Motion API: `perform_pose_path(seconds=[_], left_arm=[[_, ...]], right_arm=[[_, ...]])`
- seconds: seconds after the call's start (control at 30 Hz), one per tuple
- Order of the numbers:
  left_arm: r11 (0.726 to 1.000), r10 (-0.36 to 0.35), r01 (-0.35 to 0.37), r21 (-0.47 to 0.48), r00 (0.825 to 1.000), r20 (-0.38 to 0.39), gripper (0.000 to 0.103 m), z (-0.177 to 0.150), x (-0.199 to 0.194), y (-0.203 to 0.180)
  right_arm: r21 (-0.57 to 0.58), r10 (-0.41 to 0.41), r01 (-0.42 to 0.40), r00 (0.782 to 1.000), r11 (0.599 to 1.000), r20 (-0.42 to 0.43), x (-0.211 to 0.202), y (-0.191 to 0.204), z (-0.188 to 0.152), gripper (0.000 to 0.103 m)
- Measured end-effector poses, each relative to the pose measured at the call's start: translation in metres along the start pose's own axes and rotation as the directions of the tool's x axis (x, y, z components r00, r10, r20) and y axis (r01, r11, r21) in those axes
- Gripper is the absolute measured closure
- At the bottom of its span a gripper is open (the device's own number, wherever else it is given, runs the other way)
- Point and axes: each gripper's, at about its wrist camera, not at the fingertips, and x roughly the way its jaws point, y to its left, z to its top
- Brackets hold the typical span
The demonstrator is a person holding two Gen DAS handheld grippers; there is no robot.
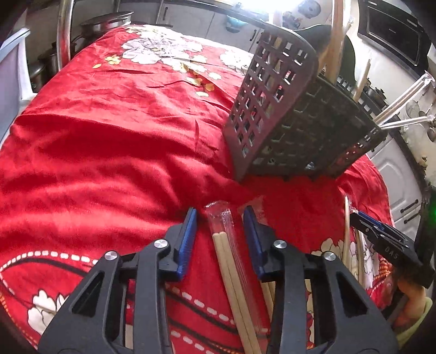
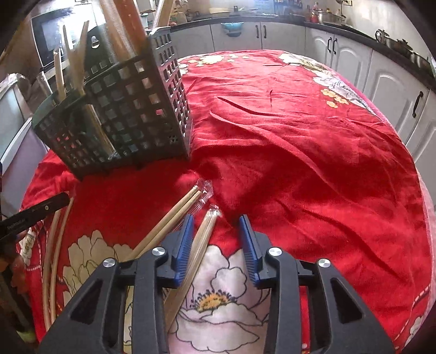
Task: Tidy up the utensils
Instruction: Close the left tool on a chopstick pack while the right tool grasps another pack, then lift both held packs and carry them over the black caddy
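Observation:
A dark plastic utensil basket (image 1: 294,114) stands on the red floral cloth and holds several wooden chopsticks and wrapped straws; it also shows in the right wrist view (image 2: 120,114). My left gripper (image 1: 220,220) is open, low over the cloth, with a wrapped pair of chopsticks (image 1: 231,266) lying between its blue pads. A second wrapped pair lies under its right finger. My right gripper (image 2: 216,226) is open, with a wrapped pair of chopsticks (image 2: 201,239) just inside its left pad. Another wrapped pair (image 2: 174,215) lies to the left. Two loose chopsticks (image 2: 55,245) lie further left.
The red cloth (image 2: 299,152) covers a table and is wrinkled in the middle. White kitchen cabinets (image 2: 381,89) run along the far and right sides. A microwave (image 2: 51,35) stands behind the basket. Metal pots (image 1: 109,24) stand beyond the table's left edge.

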Motion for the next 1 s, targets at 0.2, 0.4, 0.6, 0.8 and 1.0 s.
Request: perform_pose_path(seconds=[0.2, 0.4, 0.6, 0.8, 1.0], left_arm=[[1.0, 0.001, -0.001, -0.014, 1.0, 0.006, 0.09, 0.002, 0.001, 0.006], [0.996, -0.05, 0.051, -0.068, 0.999, 0.014, 0.098, 0.003, -0.004, 0.016], [0.99, -0.105, 0.111, -0.085, 0.991, 0.077, 0.099, 0.003, -0.027, 0.017], [0.988, -0.135, 0.143, -0.053, 0.981, 0.142, 0.1, 0.005, -0.056, 0.008], [0.982, -0.176, 0.186, -0.025, 0.961, 0.215, 0.1, 0.007, -0.091, 0.001]], right_arm=[[0.046, 0.051, -0.05, 0.999, 0.998, -0.007, 0.004, -0.009, 0.006, 0.086], [0.136, 0.17, -0.174, 0.984, 0.975, 0.043, -0.004, -0.022, 0.006, 0.094], [0.092, 0.244, -0.256, 0.961, 0.962, 0.128, -0.035, -0.005, 0.008, 0.095], [0.019, 0.288, -0.296, 0.94, 0.955, 0.185, -0.07, 0.02, 0.011, 0.096], [-0.052, 0.329, -0.326, 0.915, 0.944, 0.235, -0.103, 0.043, 0.013, 0.097]])
